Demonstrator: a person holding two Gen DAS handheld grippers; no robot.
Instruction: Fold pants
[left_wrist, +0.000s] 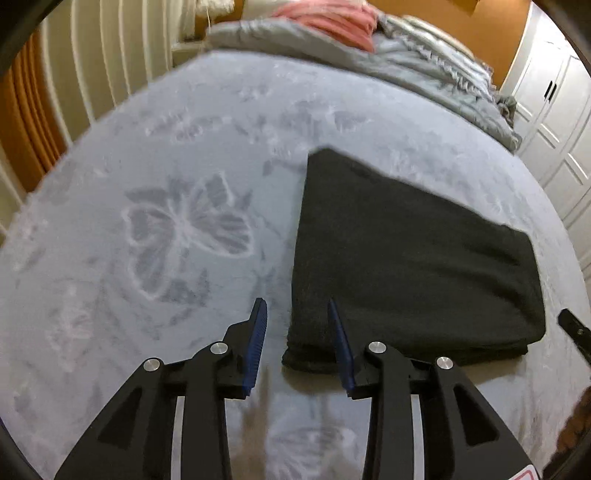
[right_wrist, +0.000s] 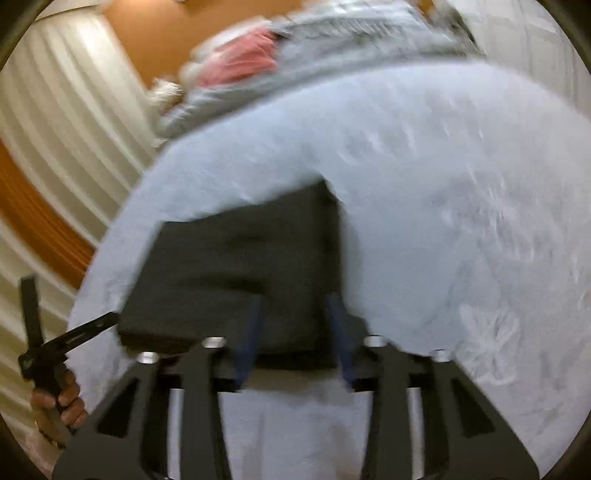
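A bed (left_wrist: 229, 122) under a pale blue butterfly-print blanket fills both views, with a rumpled grey quilt (left_wrist: 424, 66) and a pink cloth (left_wrist: 332, 18) heaped toward twelve o'clock. On the blanket lie the black pants (left_wrist: 406, 258), already folded into a thick, squarish stack sitting at about three o'clock of centre in the left wrist view and at about nine o'clock of centre in the blurred right wrist view.

The left gripper (left_wrist: 297, 314) has its jaws spread, straddling the stack's near left corner without visibly pinching it. The right gripper (right_wrist: 295, 314) hovers at the stack's near right corner with a gap between its fingers; the blur hides whether they touch cloth. A hand (right_wrist: 55, 402) holding the other tool shows at eight o'clock.

The likely trouble: a finger catching only the top layer would peel the stack open, and uneven pulls from the two corners would skew the fold.
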